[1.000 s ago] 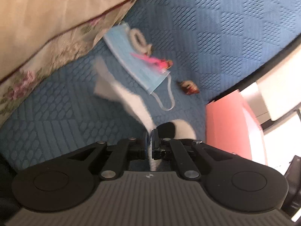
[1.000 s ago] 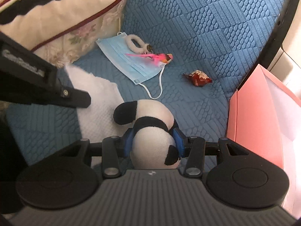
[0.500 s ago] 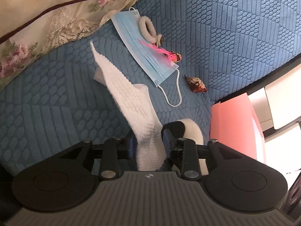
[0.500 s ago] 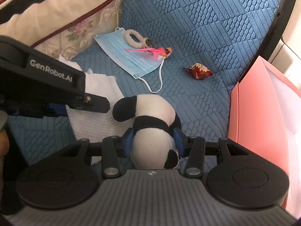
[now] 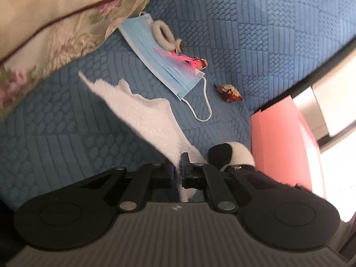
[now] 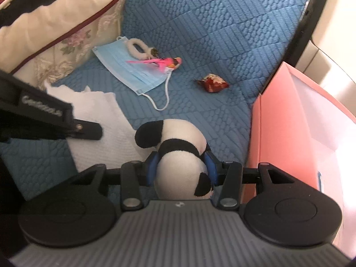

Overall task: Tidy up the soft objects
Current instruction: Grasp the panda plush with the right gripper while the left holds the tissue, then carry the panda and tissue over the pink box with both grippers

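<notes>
My left gripper [image 5: 177,169] pinches the white towel [image 5: 142,113], which trails over the blue quilt [image 5: 255,33]. My right gripper [image 6: 181,166] squeezes the plush panda [image 6: 178,153] beside the pink box [image 6: 287,120]. Ahead lie a face mask [image 6: 129,69], a fuzzy hair tie [image 6: 138,47], a pink feathered thing [image 6: 160,61], perhaps a toy, and a red pouch [image 6: 213,83]; the floral pillow [image 5: 55,29] crowds the left.

Left gripper [image 5: 177,164], open around the cloth [image 5: 142,113] half a second earlier, now pinches it shut; the cloth's free end spreads wider. The panda [image 6: 178,155] sits slightly nearer the pink box [image 6: 287,133].
</notes>
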A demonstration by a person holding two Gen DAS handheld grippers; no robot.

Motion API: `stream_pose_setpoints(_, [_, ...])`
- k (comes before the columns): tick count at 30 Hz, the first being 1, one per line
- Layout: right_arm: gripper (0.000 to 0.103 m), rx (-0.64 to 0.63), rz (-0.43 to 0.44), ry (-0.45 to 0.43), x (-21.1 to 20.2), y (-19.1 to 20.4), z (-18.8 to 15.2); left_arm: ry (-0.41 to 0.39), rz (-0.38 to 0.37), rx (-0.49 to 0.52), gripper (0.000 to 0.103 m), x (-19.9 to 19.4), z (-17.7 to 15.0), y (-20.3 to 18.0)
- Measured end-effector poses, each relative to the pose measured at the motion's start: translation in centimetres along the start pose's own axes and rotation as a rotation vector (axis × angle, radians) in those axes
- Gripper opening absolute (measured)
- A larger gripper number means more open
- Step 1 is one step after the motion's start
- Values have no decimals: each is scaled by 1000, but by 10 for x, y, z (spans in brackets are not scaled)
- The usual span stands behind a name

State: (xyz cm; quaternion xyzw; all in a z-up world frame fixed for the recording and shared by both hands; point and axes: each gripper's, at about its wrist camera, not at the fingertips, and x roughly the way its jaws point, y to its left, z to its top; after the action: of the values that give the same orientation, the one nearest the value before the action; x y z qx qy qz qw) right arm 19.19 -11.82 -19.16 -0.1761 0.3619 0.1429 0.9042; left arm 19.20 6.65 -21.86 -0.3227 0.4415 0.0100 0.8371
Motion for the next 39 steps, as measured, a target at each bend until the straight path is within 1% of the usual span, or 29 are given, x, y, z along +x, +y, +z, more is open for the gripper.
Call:
stream_pose_setpoints(5, [48,15,0,-3,-11,-3,-6,12,21,57,6,-13,-6,-6])
stream_pose_setpoints(7, [48,47,23,-2,-17,-7,-7,9,24,81,5,-21,-9,-10])
stream_pose_setpoints(10, [48,48,20,-5,-25,-8,-8,3,30,106,5,-32,-15,-14])
stream_pose_setpoints(12, [48,64,36,-2,-29,-11,-8,5,25,102,5,-40,-18,-16])
stream_pose_setpoints(18, [48,90,42,3,-48,-15,-10,8,10,93,4,-57,-21,-17])
stream_pose_setpoints(25, [48,88,50,-3,-75,-17,-7,10,-8,89,4,-80,-23,-27])
stream_pose_setpoints(28, [48,90,50,-13,-87,-22,-4,14,0,106,4,-86,-23,-36])
stream_pose_setpoints(34, [48,125,42,-46,-111,-48,7,5,-27,144,4,-97,-17,-63])
stream_pose_setpoints(39, [48,155,39,-82,-129,-72,18,-14,-51,180,4,-105,-8,-95])
